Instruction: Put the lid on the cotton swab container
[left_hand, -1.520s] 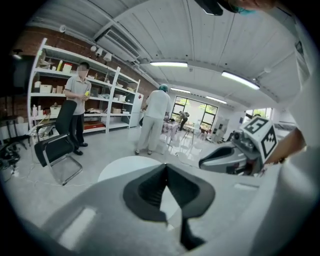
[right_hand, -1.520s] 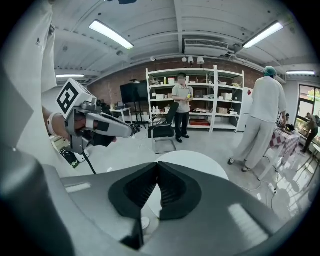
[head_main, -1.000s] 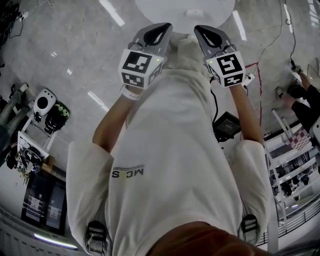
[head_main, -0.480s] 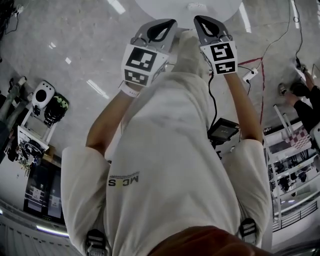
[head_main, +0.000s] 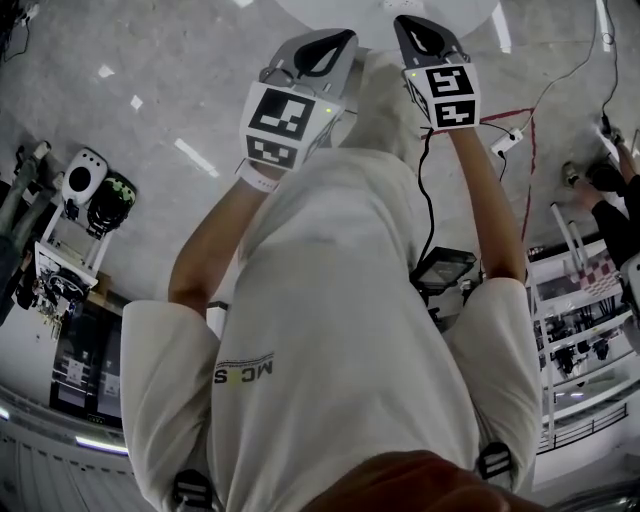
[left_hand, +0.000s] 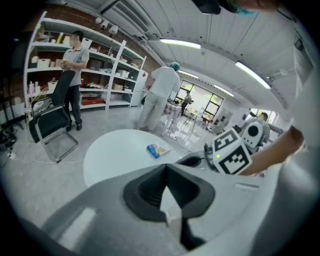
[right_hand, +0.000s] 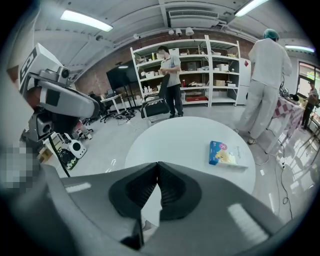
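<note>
A small blue and white box (right_hand: 223, 153) lies flat on a round white table (right_hand: 175, 140); the left gripper view also shows the box (left_hand: 157, 150), near the table's (left_hand: 115, 150) far side. No separate lid can be made out. My left gripper (left_hand: 166, 166) is held up in the air short of the table, its jaws shut with nothing between them. My right gripper (right_hand: 158, 164) is beside it, also shut and holding nothing. In the head view both grippers, left (head_main: 322, 50) and right (head_main: 420, 32), point at the table's near edge (head_main: 330, 10).
A black chair (left_hand: 50, 127) stands left of the table. One person (right_hand: 171, 75) stands by the shelves (right_hand: 210, 70), and another in white clothing (right_hand: 267, 85) stands just behind the table. Cables and a power strip (head_main: 505, 140) lie on the floor to my right.
Both grippers have moved forward and up in the head view, closer to the table's edge. Their jaws stay shut.
</note>
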